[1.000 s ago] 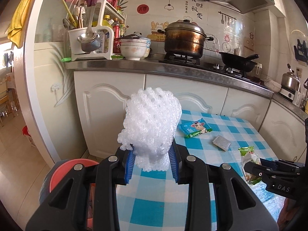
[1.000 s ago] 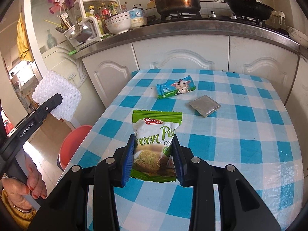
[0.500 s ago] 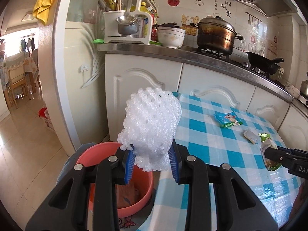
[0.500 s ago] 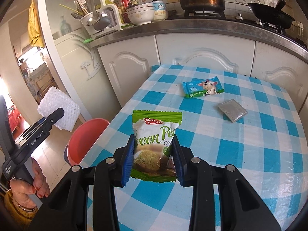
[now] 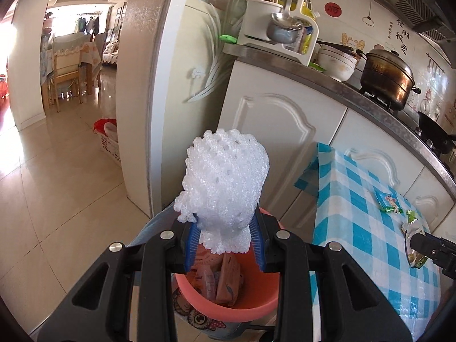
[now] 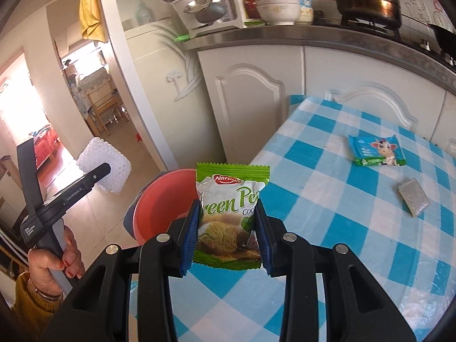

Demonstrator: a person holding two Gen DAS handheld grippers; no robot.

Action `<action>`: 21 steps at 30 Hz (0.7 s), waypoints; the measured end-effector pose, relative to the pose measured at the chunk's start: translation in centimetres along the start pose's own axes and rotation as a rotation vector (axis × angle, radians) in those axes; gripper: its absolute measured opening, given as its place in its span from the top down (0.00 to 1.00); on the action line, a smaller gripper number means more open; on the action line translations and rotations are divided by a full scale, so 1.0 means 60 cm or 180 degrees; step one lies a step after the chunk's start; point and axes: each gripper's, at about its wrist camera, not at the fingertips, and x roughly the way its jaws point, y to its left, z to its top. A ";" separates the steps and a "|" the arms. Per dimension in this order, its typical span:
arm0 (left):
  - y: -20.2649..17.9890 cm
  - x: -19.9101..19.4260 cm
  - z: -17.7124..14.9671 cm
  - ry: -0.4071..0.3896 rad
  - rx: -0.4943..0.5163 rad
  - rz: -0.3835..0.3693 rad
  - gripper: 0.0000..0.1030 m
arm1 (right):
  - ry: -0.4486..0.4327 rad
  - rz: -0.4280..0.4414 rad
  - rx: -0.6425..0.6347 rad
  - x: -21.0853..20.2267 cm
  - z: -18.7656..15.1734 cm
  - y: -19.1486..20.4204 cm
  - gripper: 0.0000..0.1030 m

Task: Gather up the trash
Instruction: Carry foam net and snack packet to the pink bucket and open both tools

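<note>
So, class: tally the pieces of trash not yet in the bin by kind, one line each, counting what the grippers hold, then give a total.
Foam fruit net, in left gripper: 1
Printed snack packets, green pea in right gripper, cow packet on table: 2
Silver sachet: 1
Total: 4

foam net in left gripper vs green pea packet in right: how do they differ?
The foam net is white, puffy and perforated; the green pea packet is a flat, printed green wrapper. The net, in the left gripper, sits above the red bin; the packet, in the right gripper, is at the table edge beside it. Both are clamped upright.
</note>
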 end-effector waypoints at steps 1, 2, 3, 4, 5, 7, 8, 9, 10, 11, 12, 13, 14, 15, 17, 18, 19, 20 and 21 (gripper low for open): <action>0.005 0.004 0.002 0.0029 -0.0029 -0.0025 0.68 | 0.0016 0.0043 -0.0043 0.010 0.004 0.010 0.63; 0.009 0.007 0.004 0.0052 -0.0049 -0.0048 0.68 | 0.0037 0.0083 -0.0081 0.019 0.008 0.019 0.63; 0.011 0.013 0.005 0.0076 -0.0068 -0.0070 0.67 | 0.0064 0.0121 -0.0117 0.031 0.012 0.028 0.63; 0.011 0.019 0.006 0.0102 -0.0079 -0.0096 0.67 | 0.0092 0.0157 -0.0148 0.042 0.015 0.036 0.63; 0.012 0.026 0.005 0.0143 -0.0091 -0.0131 0.67 | 0.0118 0.0191 -0.0176 0.053 0.017 0.042 0.63; 0.008 0.041 -0.003 0.0228 -0.0098 -0.0164 0.67 | 0.0198 0.0243 -0.0240 0.077 0.020 0.056 0.63; 0.006 0.048 -0.007 0.0266 -0.0093 -0.0169 0.67 | 0.0235 0.0266 -0.0258 0.088 0.021 0.063 0.63; 0.003 0.057 -0.013 0.0308 -0.0074 -0.0176 0.67 | 0.0263 0.0289 -0.0276 0.099 0.022 0.068 0.63; -0.002 0.066 -0.019 0.0353 -0.0046 -0.0185 0.66 | 0.0292 0.0302 -0.0298 0.110 0.022 0.073 0.63; -0.007 0.073 -0.025 0.0394 -0.0020 -0.0188 0.66 | 0.0321 0.0313 -0.0318 0.120 0.021 0.076 0.63; -0.012 0.084 -0.031 0.0444 -0.0001 -0.0188 0.66 | 0.0355 0.0320 -0.0337 0.131 0.020 0.080 0.63; -0.015 0.094 -0.036 0.0485 0.0008 -0.0193 0.66 | 0.0396 0.0322 -0.0354 0.142 0.019 0.083 0.63; -0.018 0.104 -0.041 0.0524 0.0020 -0.0192 0.66 | 0.0436 0.0327 -0.0368 0.153 0.017 0.085 0.63; -0.019 0.111 -0.046 0.0555 0.0031 -0.0186 0.65 | 0.0469 0.0331 -0.0382 0.163 0.015 0.087 0.61; -0.024 0.133 -0.056 0.0655 0.0083 -0.0167 0.55 | 0.0530 0.0333 -0.0421 0.183 0.012 0.091 0.57; -0.025 0.146 -0.062 0.0708 0.0103 -0.0121 0.45 | 0.0553 0.0344 -0.0422 0.191 0.011 0.092 0.46; -0.025 0.156 -0.066 0.0757 0.0103 -0.0111 0.41 | 0.0531 0.0352 -0.0404 0.194 0.010 0.091 0.38; -0.023 0.164 -0.071 0.0821 0.0091 -0.0134 0.33 | 0.0504 0.0342 -0.0381 0.194 0.010 0.088 0.34; -0.020 0.173 -0.077 0.0904 0.0048 -0.0146 0.23 | 0.0474 0.0302 -0.0366 0.192 0.010 0.085 0.33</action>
